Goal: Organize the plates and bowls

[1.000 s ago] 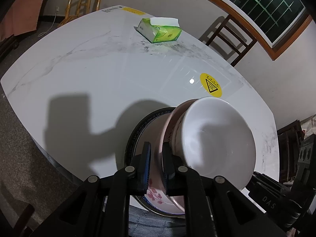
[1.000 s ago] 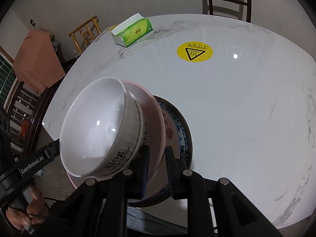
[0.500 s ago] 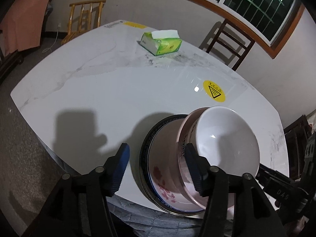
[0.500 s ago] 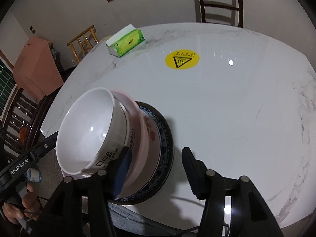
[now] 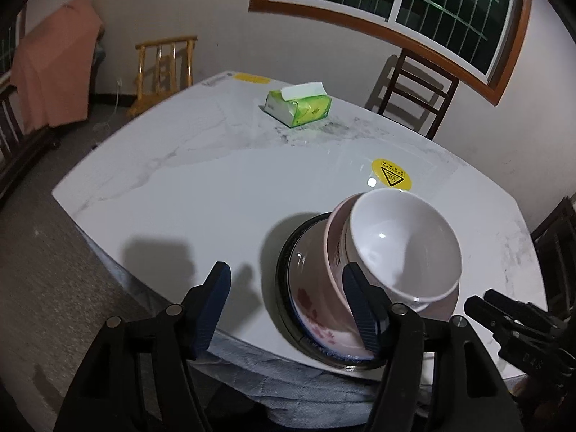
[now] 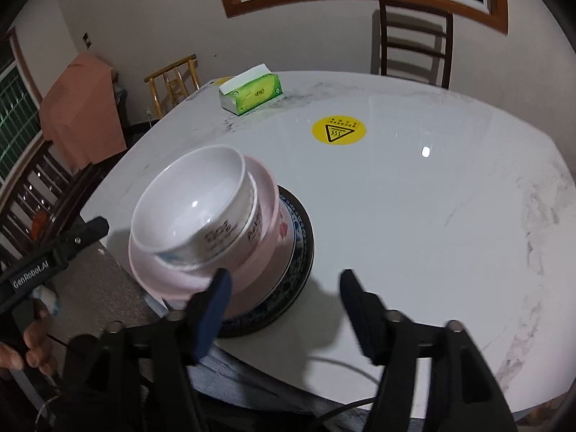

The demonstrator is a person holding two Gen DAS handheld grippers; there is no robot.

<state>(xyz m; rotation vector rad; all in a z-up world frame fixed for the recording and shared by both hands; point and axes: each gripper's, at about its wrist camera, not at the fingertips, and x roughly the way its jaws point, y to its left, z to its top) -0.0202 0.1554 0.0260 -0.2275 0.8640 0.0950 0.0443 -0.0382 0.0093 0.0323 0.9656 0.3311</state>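
Both grippers, left gripper (image 5: 288, 306) and right gripper (image 6: 282, 304), have let go and drawn back, jaws opening around nothing, leaving the white bowl (image 5: 403, 244) nested in the pink bowl (image 6: 266, 216) on the dark-rimmed plate (image 6: 302, 237) near the table (image 5: 216, 180) edge, so stacking looks finished.

White marble table (image 5: 201, 180), wood-framed barred window (image 5: 396, 7), dark chair (image 5: 414, 90), yellow chair (image 5: 165, 64), plain walls, grey floor.

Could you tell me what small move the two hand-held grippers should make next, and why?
Probably draw both back from the stack. The left hand-held gripper and right hand-held gripper are opening with nothing between their jaws, and the white bowl sits nested in the pink bowl on the plate.
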